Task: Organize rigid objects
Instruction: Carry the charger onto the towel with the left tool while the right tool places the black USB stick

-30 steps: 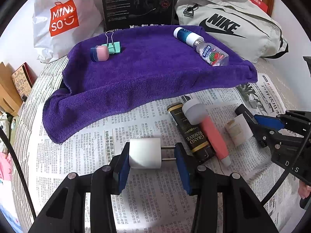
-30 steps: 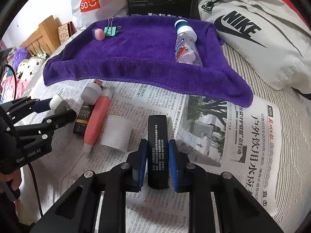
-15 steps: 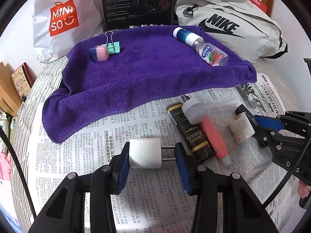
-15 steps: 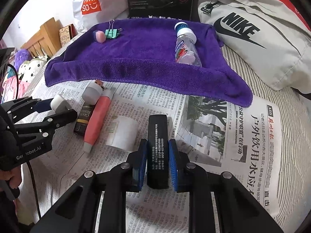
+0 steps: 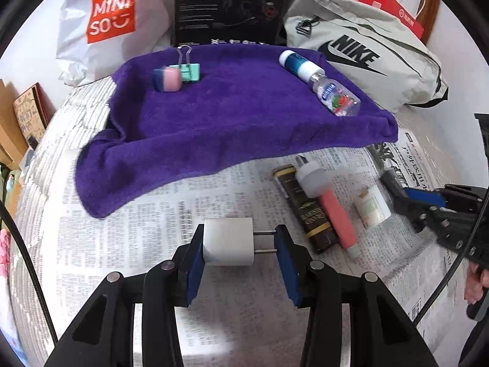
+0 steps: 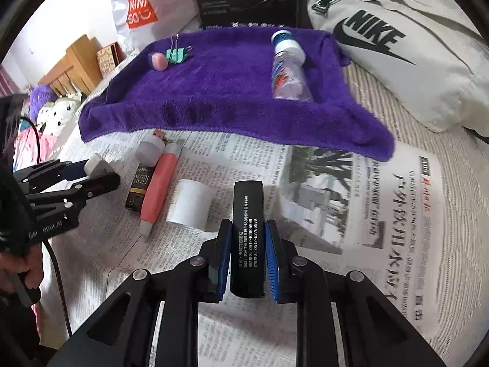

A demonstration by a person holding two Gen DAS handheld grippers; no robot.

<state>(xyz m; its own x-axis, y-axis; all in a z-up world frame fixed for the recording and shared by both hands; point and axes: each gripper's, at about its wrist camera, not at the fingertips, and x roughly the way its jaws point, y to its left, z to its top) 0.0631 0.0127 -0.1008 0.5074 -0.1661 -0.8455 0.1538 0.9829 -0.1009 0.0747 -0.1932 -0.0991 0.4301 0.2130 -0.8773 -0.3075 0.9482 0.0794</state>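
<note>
Newspaper-covered bed (image 6: 382, 214): my left hand-held gripper (image 5: 241, 246) clamps the white charger (image 5: 227, 241), my right hand-held gripper (image 6: 246, 255) the black lighter (image 6: 247, 238), presumably bound for the purple towel (image 5: 238, 122).

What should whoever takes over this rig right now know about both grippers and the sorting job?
Left gripper: shut on the white charger plug, above the newspaper.
Right gripper: shut on the black lighter.
On the purple towel: pink eraser, green binder clip, small bottle.
On the newspaper: dark tube, pink tube, small white jar.
Left, probably: place both held items on the towel, then the three on the newspaper.
</note>
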